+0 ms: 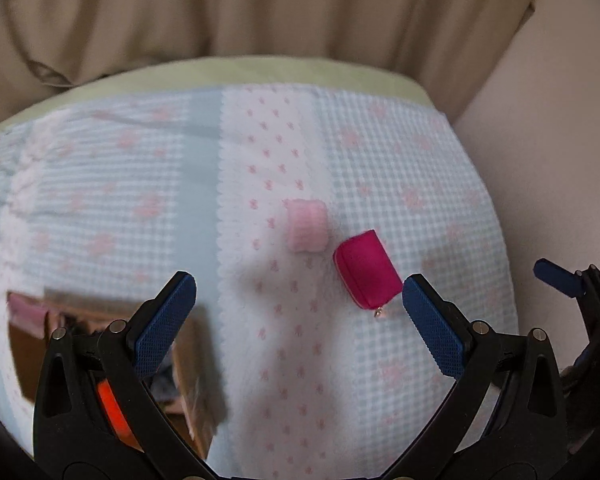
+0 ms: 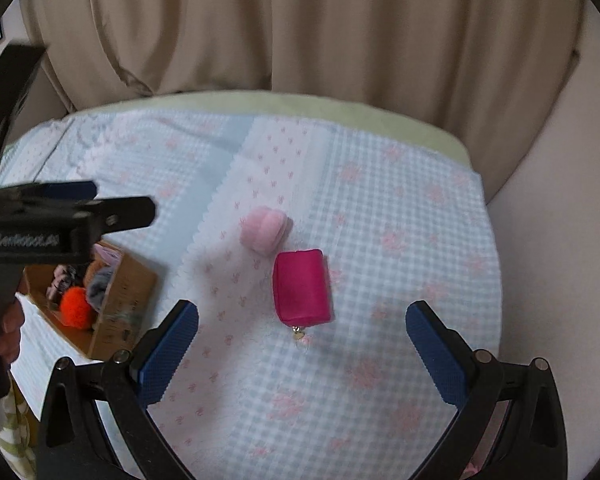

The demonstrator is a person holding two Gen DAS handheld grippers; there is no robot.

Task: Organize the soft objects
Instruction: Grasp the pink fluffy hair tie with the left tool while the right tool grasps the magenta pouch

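Note:
A magenta zip pouch [image 1: 367, 274] [image 2: 302, 286] lies on the checked blanket [image 1: 380, 168] [image 2: 400, 240], its zip pull toward me. A pale pink fluffy pouch [image 1: 306, 226] [image 2: 263, 229] lies just beyond it, to its left. My left gripper [image 1: 299, 316] is open and empty above the blanket, its right pad close to the magenta pouch. My right gripper [image 2: 302, 344] is open and empty, just short of the magenta pouch. A cardboard box [image 1: 112, 360] [image 2: 120, 292] at the left holds an orange pom-pom [image 2: 75, 306] and other soft things.
Beige curtains [image 1: 260, 4] [image 2: 320, 20] hang behind the bed. A pale wall [image 2: 560, 200] is at the right. The left gripper's body [image 2: 52, 220] crosses the left of the right wrist view. The right gripper's fingertip [image 1: 556, 278] shows at the right edge.

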